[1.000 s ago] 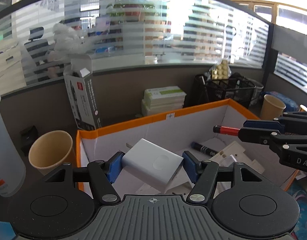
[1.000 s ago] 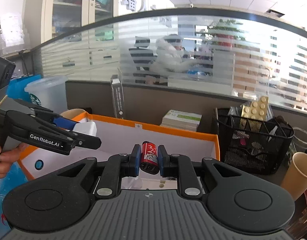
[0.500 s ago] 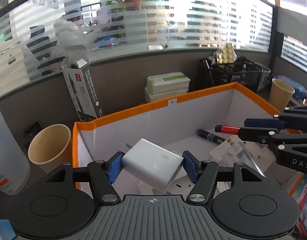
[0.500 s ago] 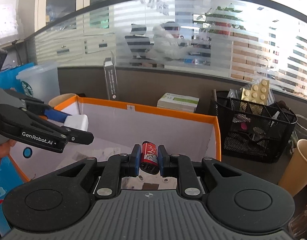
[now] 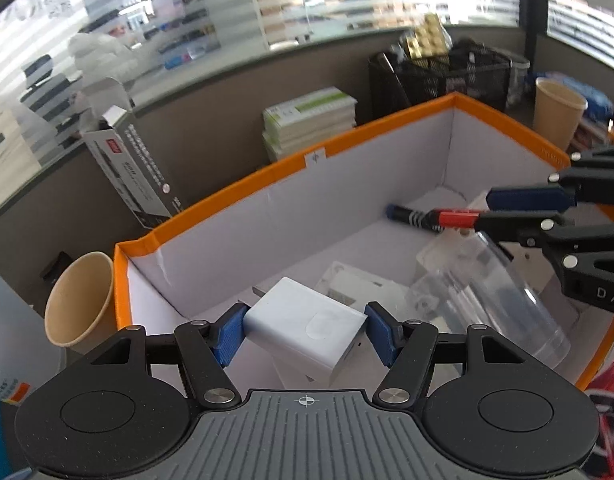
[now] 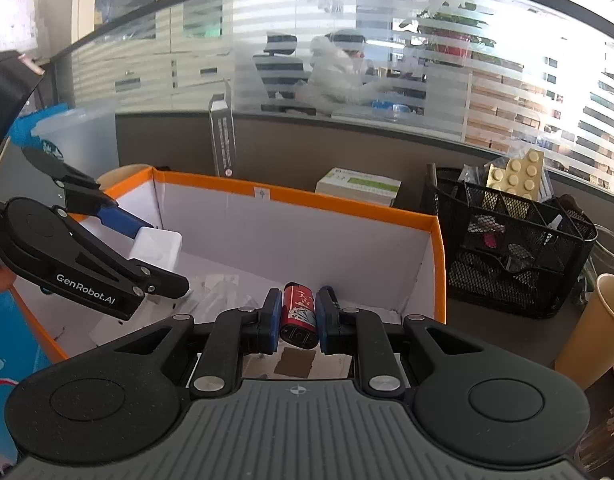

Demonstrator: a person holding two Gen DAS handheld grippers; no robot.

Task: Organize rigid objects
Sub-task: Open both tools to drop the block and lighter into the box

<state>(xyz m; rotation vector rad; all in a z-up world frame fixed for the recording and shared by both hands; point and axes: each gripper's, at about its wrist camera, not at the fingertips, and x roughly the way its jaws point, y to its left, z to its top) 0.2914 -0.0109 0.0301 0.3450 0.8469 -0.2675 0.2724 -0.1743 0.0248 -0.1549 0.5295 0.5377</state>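
My left gripper (image 5: 303, 328) is shut on a white charger block (image 5: 307, 326), which hangs tilted over the left end of an orange-rimmed white box (image 5: 227, 196). The right wrist view shows that same left gripper (image 6: 155, 252) with the charger (image 6: 157, 244) at the box's (image 6: 347, 204) left side. My right gripper (image 6: 299, 314) is shut on a red marker (image 6: 299, 312), held above the box's right half. From the left wrist view the right gripper (image 5: 487, 210) reaches in from the right, the red marker (image 5: 455, 214) sticking out leftward.
Inside the box lie a dark marker (image 5: 411, 214), a clear plastic tube (image 5: 487, 292) and white packaging (image 5: 359, 284). Outside it stand paper cups (image 5: 79, 300) (image 5: 555, 112), a black mesh organiser (image 6: 515, 240), stacked green-white boxes (image 5: 307, 120) and a tall black carton (image 5: 131, 164).
The left gripper has sunk and rolled toward the box with the charger, so more of the box's inside shows. The right gripper has stayed almost still with the marker.
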